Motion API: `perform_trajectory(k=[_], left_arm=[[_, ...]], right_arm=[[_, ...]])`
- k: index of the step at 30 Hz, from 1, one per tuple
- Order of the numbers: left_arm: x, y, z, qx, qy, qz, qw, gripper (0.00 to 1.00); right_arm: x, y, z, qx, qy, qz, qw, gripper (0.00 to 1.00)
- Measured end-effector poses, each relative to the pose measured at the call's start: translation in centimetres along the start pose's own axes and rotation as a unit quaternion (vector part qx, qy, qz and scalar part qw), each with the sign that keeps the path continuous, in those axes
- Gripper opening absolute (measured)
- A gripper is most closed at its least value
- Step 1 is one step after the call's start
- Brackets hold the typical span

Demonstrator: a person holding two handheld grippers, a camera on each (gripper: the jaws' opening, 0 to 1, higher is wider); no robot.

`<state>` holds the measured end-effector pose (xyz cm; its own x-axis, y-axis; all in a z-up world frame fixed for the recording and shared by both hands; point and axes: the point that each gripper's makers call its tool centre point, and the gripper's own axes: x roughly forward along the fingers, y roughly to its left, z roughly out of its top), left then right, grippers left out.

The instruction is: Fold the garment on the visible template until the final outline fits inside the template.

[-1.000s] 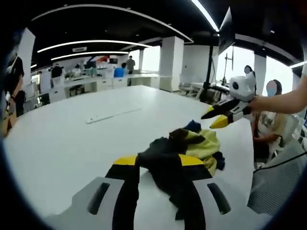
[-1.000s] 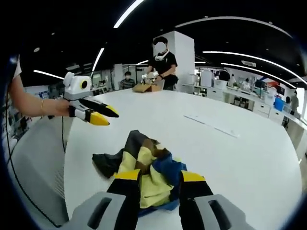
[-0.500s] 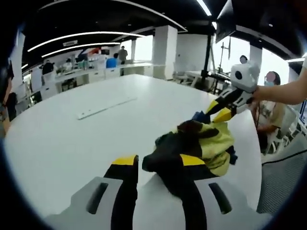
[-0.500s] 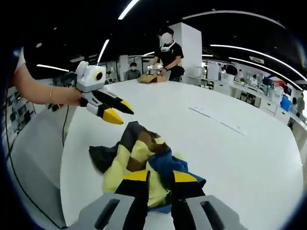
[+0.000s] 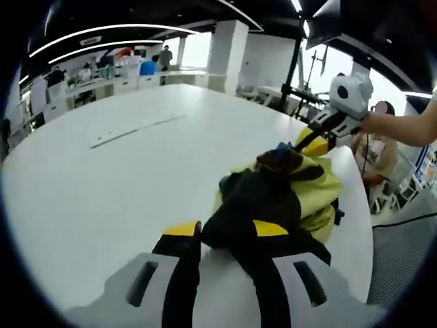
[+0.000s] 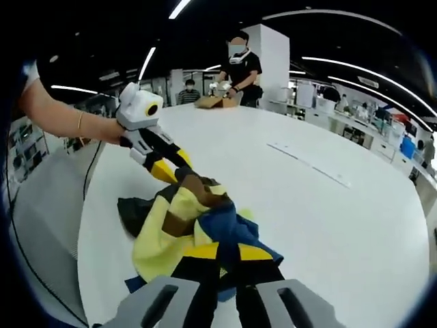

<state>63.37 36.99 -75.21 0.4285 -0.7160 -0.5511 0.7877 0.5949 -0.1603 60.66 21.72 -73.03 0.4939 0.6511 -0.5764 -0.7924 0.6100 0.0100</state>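
Gripping one crumpled garment (image 6: 194, 222), two grippers, left gripper (image 5: 225, 236), right gripper (image 6: 227, 254)

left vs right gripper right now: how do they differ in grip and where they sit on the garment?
The right gripper looks shut, pinching blue and yellow cloth at one end of the garment; the left gripper has a wider jaw gap, with dark cloth bunched between its jaws. In the right gripper view, the left gripper sits at the garment's opposite end, by brown cloth. Both have black jaws with yellow patches, and both touch the crumpled garment.
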Motion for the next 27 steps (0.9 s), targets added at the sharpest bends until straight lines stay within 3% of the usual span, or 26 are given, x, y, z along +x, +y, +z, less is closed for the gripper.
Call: perform_trajectory(k=[7,14,19,27], left_arm=[[0.0,-0.1,-0.5,0.014,0.011,0.004,0.9998,0.02],[-1.0,-0.4,-0.4,0.013,0.002,0.007,0.9999,0.01],[-2.7,-0.6,1.3,0.021,-0.028,0.018,0.9992,0.0],[-5.1,-0.4,3.5,0.044,-0.056,0.045,0.9965,0.0]], right_arm=[[0.1,-0.2,0.1,0.001,-0.003,-0.005,1.0,0.0],[-0.2,0.3,0.4,-0.006,-0.008,0.002,0.9999,0.0],[-1.0,0.3,1.0,-0.002,-0.021,0.002,0.9998,0.0],[-2.7,-1.3,2.9,0.009,-0.055,-0.027,0.9981,0.0]])
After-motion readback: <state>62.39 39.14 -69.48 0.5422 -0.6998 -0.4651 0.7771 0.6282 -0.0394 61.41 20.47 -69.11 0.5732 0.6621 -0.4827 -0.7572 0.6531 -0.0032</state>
